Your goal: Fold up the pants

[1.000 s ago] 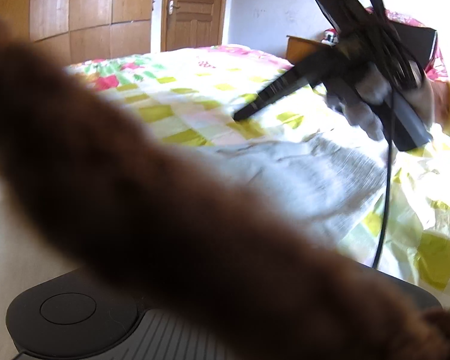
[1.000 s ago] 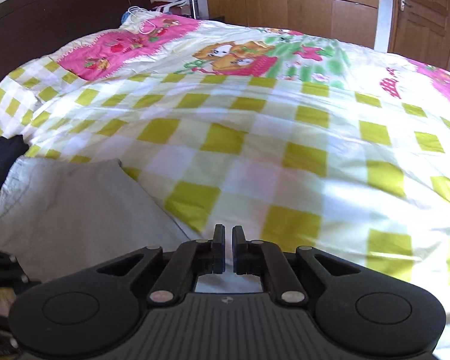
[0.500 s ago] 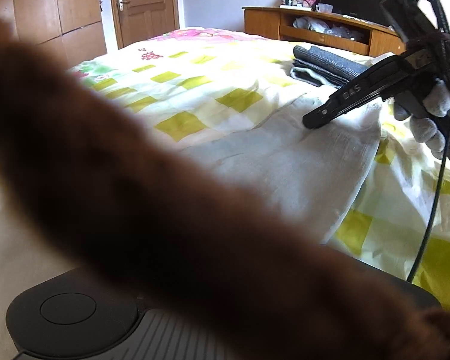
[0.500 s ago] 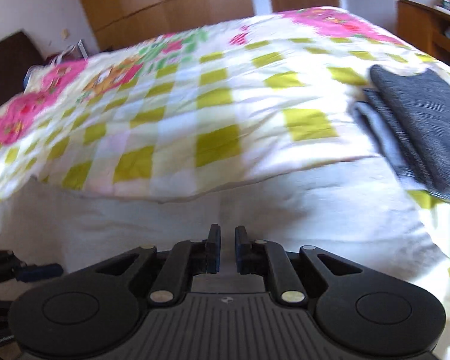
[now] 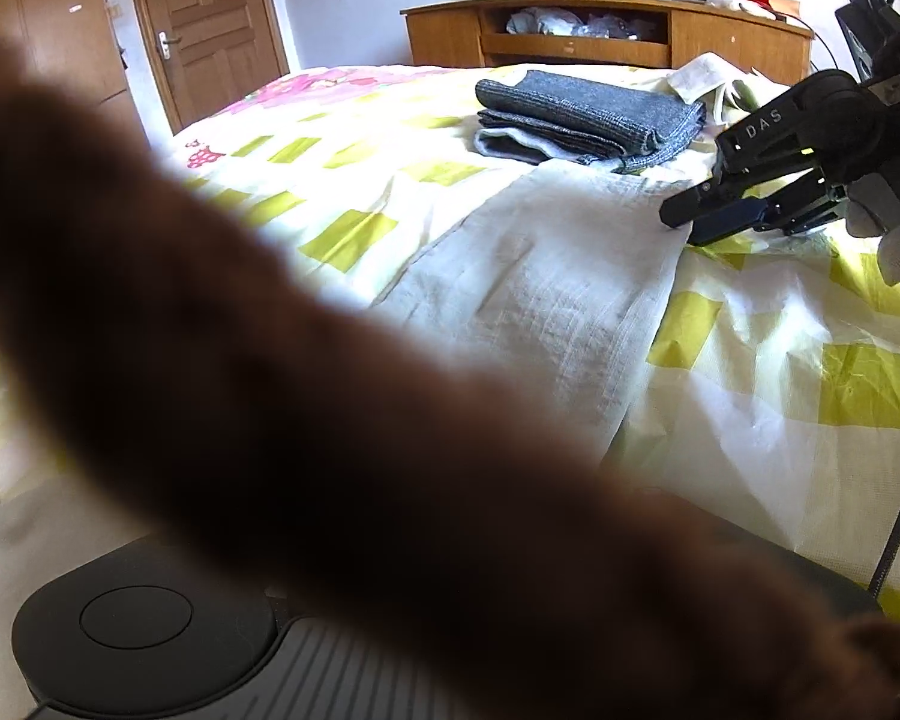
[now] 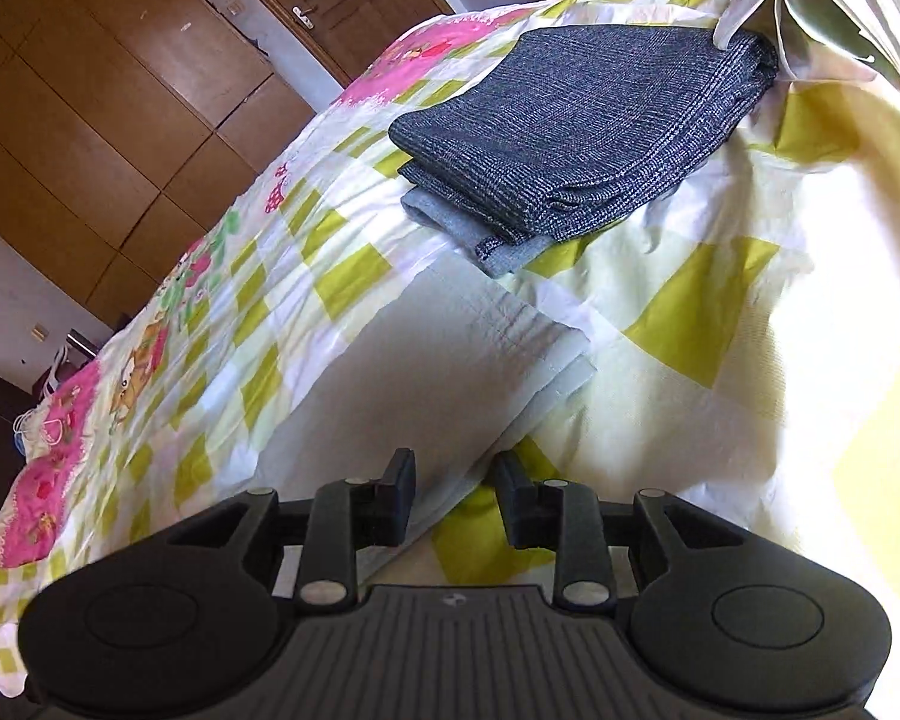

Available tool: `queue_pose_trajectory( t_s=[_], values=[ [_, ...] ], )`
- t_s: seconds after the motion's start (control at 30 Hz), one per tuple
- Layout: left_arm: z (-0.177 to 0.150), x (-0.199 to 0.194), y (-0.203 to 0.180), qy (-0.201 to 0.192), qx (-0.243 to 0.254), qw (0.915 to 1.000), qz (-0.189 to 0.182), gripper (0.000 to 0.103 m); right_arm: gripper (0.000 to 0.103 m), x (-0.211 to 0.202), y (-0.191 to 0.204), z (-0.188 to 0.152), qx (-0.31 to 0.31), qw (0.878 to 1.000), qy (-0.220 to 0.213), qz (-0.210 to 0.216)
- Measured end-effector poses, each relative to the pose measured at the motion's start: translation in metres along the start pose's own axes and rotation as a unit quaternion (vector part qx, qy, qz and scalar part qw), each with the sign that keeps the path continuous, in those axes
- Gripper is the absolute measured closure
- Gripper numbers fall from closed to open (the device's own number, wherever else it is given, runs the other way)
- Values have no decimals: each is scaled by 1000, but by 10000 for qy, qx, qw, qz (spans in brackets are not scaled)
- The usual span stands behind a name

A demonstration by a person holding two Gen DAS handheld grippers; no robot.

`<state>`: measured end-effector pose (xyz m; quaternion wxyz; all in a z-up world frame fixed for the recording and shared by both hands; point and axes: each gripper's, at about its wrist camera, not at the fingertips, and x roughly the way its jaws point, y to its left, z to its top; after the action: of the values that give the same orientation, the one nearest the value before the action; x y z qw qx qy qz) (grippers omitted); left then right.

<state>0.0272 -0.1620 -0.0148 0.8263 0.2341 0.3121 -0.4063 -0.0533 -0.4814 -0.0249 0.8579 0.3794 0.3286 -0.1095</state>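
Nearest the left gripper's lens a blurred brown mass (image 5: 306, 420) blocks most of the left wrist view, including the fingers themselves, so I cannot tell whether they are released or clenched. That is the main risk as I judge it: any grasp made on that side goes in blind and could catch the bed cover along with the cloth, or miss the edge altogether.

The right gripper (image 6: 453, 501) has its fingers (image 6: 399, 498) spread apart and grasping nothing. The edge of the pale pants (image 6: 426, 384) runs in between them from ahead, with the checked bed cover (image 6: 690, 312) showing below the gap. Closing here could pinch only one layer of the stacked edge just ahead and drag the fold askew, or nip the cover beneath.

Farther ahead of the fingers, a folded dark grey garment (image 6: 576, 126) lies close beyond the pants' far end; a wide swing could knock it.
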Motion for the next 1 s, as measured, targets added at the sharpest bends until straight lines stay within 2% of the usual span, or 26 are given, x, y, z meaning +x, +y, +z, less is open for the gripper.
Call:
queue_pose_trajectory(
  t_s=[0.13, 0.27, 0.47, 0.63, 0.73, 0.83, 1.0],
  values=[
    [5, 6, -5, 74, 19, 10000, 16, 70, 57, 16, -8, 2, 406, 9990, -68, 191],
    [10, 5, -4, 96, -41, 9999, 28, 68, 57, 4, -19, -3, 779, 9961, -277, 316],
    [12, 10, -6, 150, 5, 9999, 14, 66, 58, -5, -20, -7, 729, 9967, -267, 248],
    [15, 13, -7, 93, -39, 9999, -56, 66, 58, 9, -15, -6, 491, 9987, -163, 11],
    [16, 15, -7, 92, -102, 9999, -64, 66, 58, 20, -23, -4, 915, 9950, -293, 285],
    [18, 13, -6, 82, -142, 9999, -38, 66, 57, 11, -31, -6, 1239, 9889, -505, 646],
    [18, 18, -8, 134, -215, 9997, -54, 65, 57, 27, -26, -4, 1259, 9865, -453, 945]
  ],
)
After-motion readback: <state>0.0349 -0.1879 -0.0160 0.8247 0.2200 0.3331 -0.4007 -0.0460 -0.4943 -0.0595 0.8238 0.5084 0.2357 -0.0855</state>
